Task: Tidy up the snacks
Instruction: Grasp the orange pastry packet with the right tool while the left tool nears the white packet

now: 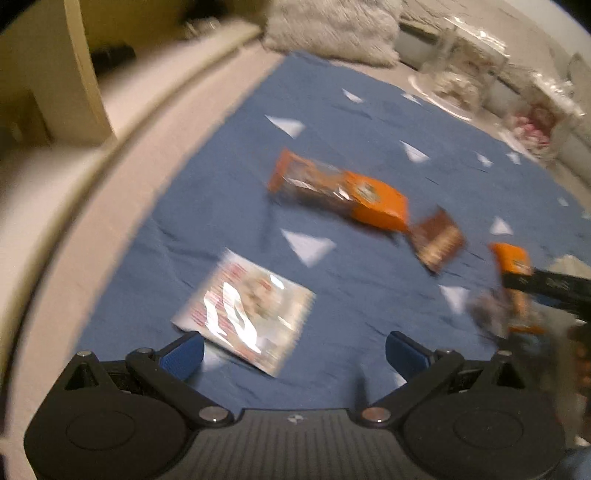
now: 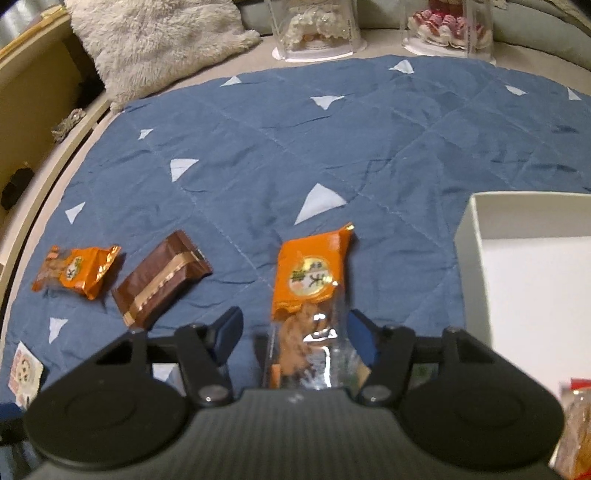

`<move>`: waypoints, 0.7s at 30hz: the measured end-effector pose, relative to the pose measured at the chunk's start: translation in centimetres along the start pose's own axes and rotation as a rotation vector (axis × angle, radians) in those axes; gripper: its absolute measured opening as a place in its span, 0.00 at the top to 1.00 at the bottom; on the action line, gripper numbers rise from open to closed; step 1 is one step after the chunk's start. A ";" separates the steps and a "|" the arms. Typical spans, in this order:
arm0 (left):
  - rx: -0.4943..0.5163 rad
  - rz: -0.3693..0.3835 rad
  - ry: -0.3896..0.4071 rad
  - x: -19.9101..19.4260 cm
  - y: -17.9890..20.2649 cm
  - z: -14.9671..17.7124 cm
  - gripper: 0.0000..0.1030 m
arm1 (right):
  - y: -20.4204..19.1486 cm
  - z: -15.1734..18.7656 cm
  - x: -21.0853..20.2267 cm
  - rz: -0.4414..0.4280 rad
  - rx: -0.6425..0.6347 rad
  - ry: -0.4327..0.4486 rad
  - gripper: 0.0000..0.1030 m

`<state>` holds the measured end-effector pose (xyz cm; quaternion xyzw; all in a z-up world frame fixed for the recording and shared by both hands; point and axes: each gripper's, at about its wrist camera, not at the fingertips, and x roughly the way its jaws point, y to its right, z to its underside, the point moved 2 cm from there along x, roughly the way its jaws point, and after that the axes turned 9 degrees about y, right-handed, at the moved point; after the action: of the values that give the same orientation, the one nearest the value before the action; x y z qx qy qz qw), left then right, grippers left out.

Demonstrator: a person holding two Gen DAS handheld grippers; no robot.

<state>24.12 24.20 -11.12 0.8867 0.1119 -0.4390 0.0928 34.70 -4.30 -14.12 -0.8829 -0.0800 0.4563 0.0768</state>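
Snack packets lie on a blue quilted cloth (image 2: pixel 332 147). My right gripper (image 2: pixel 295 332) is open with an orange packet (image 2: pixel 312 280) lying between its fingers, not clamped. A second orange packet (image 2: pixel 75 271) and a brown packet (image 2: pixel 159 277) lie to its left. A white box (image 2: pixel 532 280) stands to the right. My left gripper (image 1: pixel 293 354) is open and empty above a silver-and-red flat packet (image 1: pixel 247 314). The left wrist view is blurred and shows an orange packet (image 1: pixel 340 192), the brown packet (image 1: pixel 437 240) and the right gripper's finger (image 1: pixel 554 286) across another orange packet (image 1: pixel 513 258).
A fluffy grey cushion (image 2: pixel 155 40) lies at the back left. Two clear display cases with cake figures (image 2: pixel 317 26) (image 2: pixel 448 26) stand beyond the cloth. A beige curved edge (image 1: pixel 122 147) runs along the left. Another snack pack (image 2: pixel 576 424) sits at the right edge.
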 end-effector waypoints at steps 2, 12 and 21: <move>0.004 -0.014 0.023 0.4 -0.8 -0.5 0.00 | -0.2 0.3 0.4 0.010 -0.019 -0.007 0.35; -0.055 0.053 0.075 2.7 -3.8 -1.4 0.00 | 0.3 0.5 -0.2 -0.007 -0.036 -0.037 0.55; -0.156 0.226 0.009 2.5 -3.6 -0.7 0.00 | 1.2 0.0 -3.4 -0.073 -0.024 -0.026 0.55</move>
<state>25.11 28.14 -12.91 0.8856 0.0454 -0.4118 0.2099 32.85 -6.17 -11.68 -0.8742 -0.1186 0.4638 0.0817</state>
